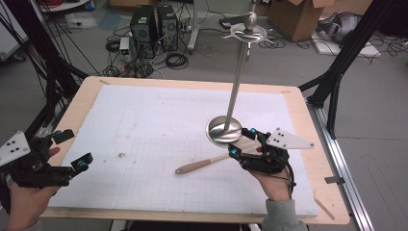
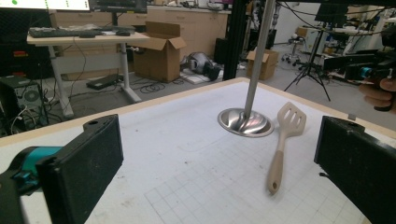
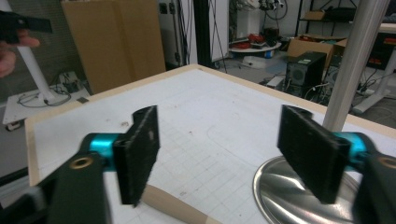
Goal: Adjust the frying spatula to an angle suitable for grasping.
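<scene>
A spatula (image 1: 197, 166) with a wooden handle and a beige slotted head (image 2: 280, 149) lies on the white gridded mat (image 1: 144, 125), beside the round base of a metal stand (image 1: 222, 131). My right gripper (image 1: 242, 142) hovers low over the spatula's head end, jaws apart. In the right gripper view (image 3: 224, 149) the handle (image 3: 173, 205) lies below, between the jaws, and neither pad presses on it. My left gripper (image 1: 73, 149) is held at the mat's left edge, open and empty (image 2: 219, 158).
The stand's pole (image 1: 236, 86) rises from its base to a hooked top (image 1: 245, 32), close to the right gripper's far jaw (image 3: 352, 65). The wooden tabletop (image 1: 312, 125) borders the mat. Computers, cables and boxes sit on the floor beyond.
</scene>
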`<state>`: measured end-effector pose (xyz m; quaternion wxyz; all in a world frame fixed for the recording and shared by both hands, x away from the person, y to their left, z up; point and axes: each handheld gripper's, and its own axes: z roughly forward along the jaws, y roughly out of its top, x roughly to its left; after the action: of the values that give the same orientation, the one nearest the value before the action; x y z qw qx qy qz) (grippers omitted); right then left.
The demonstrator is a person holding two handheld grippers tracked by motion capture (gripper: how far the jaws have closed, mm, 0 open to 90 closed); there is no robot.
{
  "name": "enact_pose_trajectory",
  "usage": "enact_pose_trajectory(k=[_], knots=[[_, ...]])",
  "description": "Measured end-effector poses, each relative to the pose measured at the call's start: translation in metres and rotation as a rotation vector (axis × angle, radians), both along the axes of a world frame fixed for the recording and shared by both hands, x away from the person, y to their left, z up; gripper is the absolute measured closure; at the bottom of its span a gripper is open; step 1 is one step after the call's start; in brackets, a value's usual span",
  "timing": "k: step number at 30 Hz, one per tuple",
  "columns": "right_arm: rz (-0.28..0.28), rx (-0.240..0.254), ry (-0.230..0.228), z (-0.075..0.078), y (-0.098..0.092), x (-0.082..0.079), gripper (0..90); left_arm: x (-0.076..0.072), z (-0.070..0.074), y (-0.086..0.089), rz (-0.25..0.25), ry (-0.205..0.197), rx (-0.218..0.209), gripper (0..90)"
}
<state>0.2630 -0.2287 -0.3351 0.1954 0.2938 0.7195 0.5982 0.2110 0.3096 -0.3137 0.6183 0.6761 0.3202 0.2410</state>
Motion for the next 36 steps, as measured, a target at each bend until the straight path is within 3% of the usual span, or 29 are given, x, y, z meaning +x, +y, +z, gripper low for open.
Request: enact_pose_trajectory(k=[11,17,21,25,30,36], knots=[[-0.005,-0.075,-0.018,-0.009,0.014,0.009,48.2,-0.007,-0.003,0.001,0.012,0.0,0.0,1.7],[0.003,-0.083,0.02,-0.017,0.021,0.02,58.6,-0.011,-0.005,0.004,0.034,-0.006,0.006,1.7],[0.004,-0.115,0.034,-0.024,0.026,0.025,66.0,-0.012,-0.005,0.005,0.05,-0.019,0.005,1.7],[0.017,-0.118,0.076,-0.031,0.031,0.03,73.1,-0.013,-0.007,0.007,0.058,-0.011,0.014,1.7],[0.048,-0.15,0.092,-0.037,0.04,0.034,79.6,-0.014,-0.008,0.007,0.066,-0.008,0.013,1.7],[0.068,-0.149,0.107,-0.047,0.046,0.038,89.6,-0.014,-0.009,0.006,0.066,-0.005,0.021,1.7]])
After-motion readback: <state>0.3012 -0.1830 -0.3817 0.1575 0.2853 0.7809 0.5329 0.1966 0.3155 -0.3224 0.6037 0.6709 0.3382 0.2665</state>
